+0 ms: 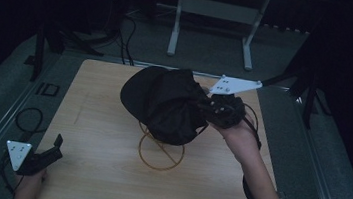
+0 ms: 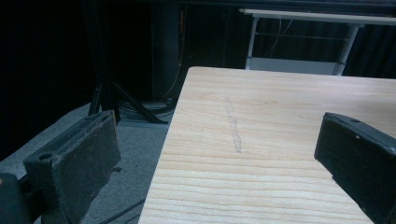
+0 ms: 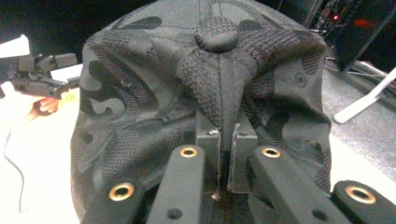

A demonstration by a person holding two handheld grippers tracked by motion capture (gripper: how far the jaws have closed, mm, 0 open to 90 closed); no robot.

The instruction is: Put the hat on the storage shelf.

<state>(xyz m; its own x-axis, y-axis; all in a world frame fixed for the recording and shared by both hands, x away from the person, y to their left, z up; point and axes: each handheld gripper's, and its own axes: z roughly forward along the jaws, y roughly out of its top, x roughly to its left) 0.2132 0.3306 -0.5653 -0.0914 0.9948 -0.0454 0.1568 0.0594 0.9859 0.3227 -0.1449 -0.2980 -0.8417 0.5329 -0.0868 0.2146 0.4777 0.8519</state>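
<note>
Cap [image 1: 169, 103] pinched in right gripper [image 1: 208, 105], wrist raised; left gripper [image 1: 50, 151] gaping, resting low

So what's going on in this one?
A person is working at a wooden table with a gripper in each hand. The right gripper is shut on the fabric of a black cap, holding it over a wire stand in the middle of the table. The left gripper sits idle at the near left corner, jaws open with nothing between them.
</note>
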